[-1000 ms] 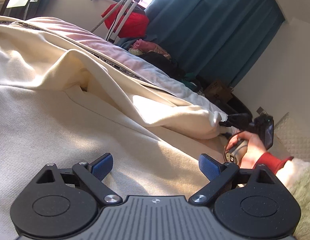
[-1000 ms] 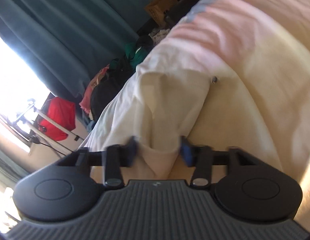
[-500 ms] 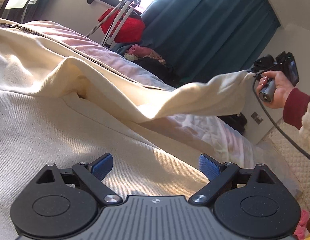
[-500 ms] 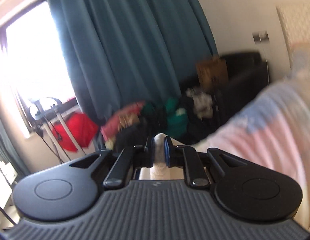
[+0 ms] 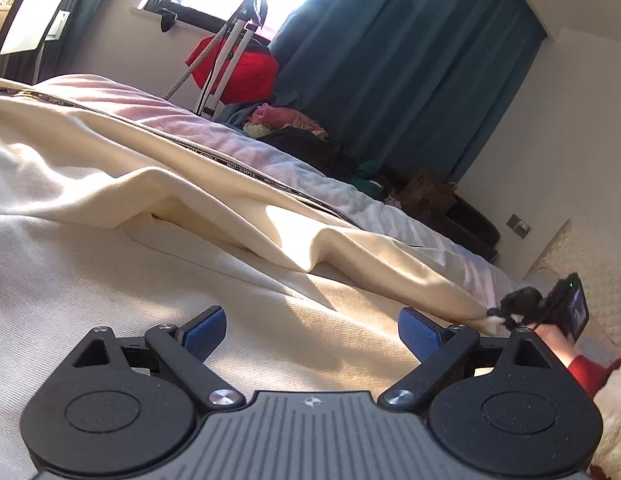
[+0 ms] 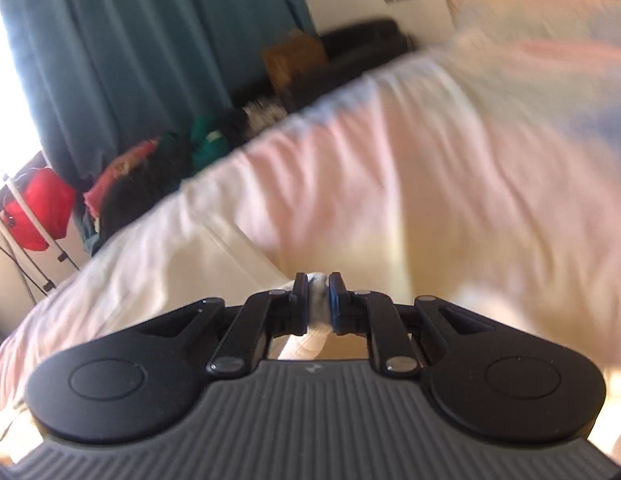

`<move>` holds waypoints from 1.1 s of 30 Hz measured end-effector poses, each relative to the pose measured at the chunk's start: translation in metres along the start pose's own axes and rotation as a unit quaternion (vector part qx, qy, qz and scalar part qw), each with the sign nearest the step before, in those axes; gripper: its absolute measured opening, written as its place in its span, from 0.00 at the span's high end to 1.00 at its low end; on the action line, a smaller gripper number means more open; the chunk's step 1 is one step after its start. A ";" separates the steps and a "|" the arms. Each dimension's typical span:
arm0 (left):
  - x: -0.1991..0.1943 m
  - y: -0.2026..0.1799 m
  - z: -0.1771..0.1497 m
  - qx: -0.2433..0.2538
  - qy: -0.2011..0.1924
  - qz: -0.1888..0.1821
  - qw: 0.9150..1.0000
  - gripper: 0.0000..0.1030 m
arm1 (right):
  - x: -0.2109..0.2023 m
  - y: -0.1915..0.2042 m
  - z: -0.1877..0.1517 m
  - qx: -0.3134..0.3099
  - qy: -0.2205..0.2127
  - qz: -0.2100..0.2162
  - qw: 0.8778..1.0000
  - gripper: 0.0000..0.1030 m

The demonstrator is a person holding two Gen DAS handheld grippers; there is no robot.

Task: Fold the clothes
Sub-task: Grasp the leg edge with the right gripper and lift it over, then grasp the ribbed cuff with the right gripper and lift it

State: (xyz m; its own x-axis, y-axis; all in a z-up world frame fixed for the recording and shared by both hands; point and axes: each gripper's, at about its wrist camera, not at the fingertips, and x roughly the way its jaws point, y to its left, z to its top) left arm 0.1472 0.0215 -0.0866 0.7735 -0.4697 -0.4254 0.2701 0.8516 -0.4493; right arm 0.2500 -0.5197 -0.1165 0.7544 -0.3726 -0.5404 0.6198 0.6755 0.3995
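The left claw [image 5: 310, 330] is hanging released, blue pads [image 5: 202, 330] spread wide w/ nothing between them, just above the cream garment [image 5: 110, 280] that is lying spread over the bed [image 5: 410, 216]. The garment is covering most of the near side of the bed; a black printed tape [image 5: 246, 170] is running along its far edge, next to the pink-and-white bedsheet. One sleeve [image 5: 390, 264] is stretching out flat toward the right, its cuff end sitting in the right claw [image 5: 496, 314], which a hand [image 5: 550, 340] in a red cuff is holding low at the bed's edge.

In the right wrist view the right claw [image 6: 319, 300] is clenching the cuff [image 6: 318, 308]: jaws have just been closing on it, white ribbed fabric bunching between the pads and hanging down behind them. That view is motion-blurred. Beyond the bed, teal curtains [image 5: 390, 60] are hanging by the window, w/ a red bag [image 5: 246, 68] on a stand and a heap of clothes [image 5: 302, 136] on the floor side.
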 end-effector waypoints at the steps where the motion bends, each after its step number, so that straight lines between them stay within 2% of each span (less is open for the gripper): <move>1: 0.000 0.001 0.000 0.000 0.001 0.002 1.000 0.08 | 0.002 -0.010 -0.010 0.013 0.005 0.003 1.000 0.87; 8: 0.004 0.003 -0.005 0.019 -0.002 0.032 0.999 0.09 | -0.005 -0.031 -0.018 0.097 -0.044 0.061 0.992 0.87; 11: 0.006 -0.001 -0.005 0.037 -0.020 0.052 0.998 0.09 | 0.004 -0.044 -0.025 0.134 -0.021 0.048 0.990 0.84; 13: 0.007 -0.003 -0.004 0.044 -0.028 0.064 0.997 0.09 | 0.003 -0.055 -0.030 0.188 -0.016 0.046 0.981 0.77; 15: 0.006 -0.006 -0.005 0.052 -0.030 0.072 0.996 0.09 | -0.002 -0.063 -0.031 0.240 -0.009 0.054 0.969 0.66; 16: 0.006 -0.007 -0.006 0.056 -0.030 0.076 0.995 0.09 | -0.006 -0.062 -0.028 0.251 -0.006 0.056 0.966 0.62; 18: 0.005 -0.008 -0.008 0.060 -0.029 0.080 0.995 0.09 | -0.018 -0.059 -0.026 0.258 -0.009 0.064 0.964 0.40; 20: 0.003 -0.009 -0.009 0.062 -0.028 0.083 0.994 0.09 | -0.033 -0.054 -0.026 0.263 -0.014 0.071 0.962 0.30; 22: 0.002 -0.011 -0.011 0.065 -0.026 0.085 0.994 0.09 | -0.039 -0.049 -0.027 0.279 0.000 0.086 0.956 0.28; 24: 0.001 -0.013 -0.013 0.070 -0.026 0.085 0.994 0.09 | -0.038 -0.044 -0.029 0.287 0.031 0.122 0.950 0.28; 26: 0.000 -0.016 -0.015 0.079 -0.026 0.086 0.993 0.09 | -0.023 -0.033 -0.036 0.284 0.083 0.174 0.939 0.28; 28: 0.000 -0.019 -0.016 0.087 -0.026 0.088 0.992 0.09 | -0.004 -0.021 -0.046 0.279 0.139 0.226 0.923 0.28; 29: 0.000 -0.020 -0.017 0.092 -0.028 0.089 0.991 0.09 | 0.007 -0.014 -0.051 0.270 0.161 0.236 0.920 0.30; 31: 0.000 -0.022 -0.019 0.102 -0.032 0.092 0.990 0.09 | 0.028 0.000 -0.056 0.236 0.187 0.222 0.928 0.31; 33: 0.001 -0.023 -0.020 0.110 -0.037 0.095 0.989 0.09 | 0.035 0.001 -0.052 0.226 0.149 0.204 0.941 0.32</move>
State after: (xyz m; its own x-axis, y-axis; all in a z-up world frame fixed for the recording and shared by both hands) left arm 0.1295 -0.0033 -0.0925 0.8595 -0.2850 -0.4243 0.2273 0.9566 -0.1822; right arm 0.2660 -0.4988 -0.1734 0.8968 0.0993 -0.4312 0.3720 0.3584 0.8563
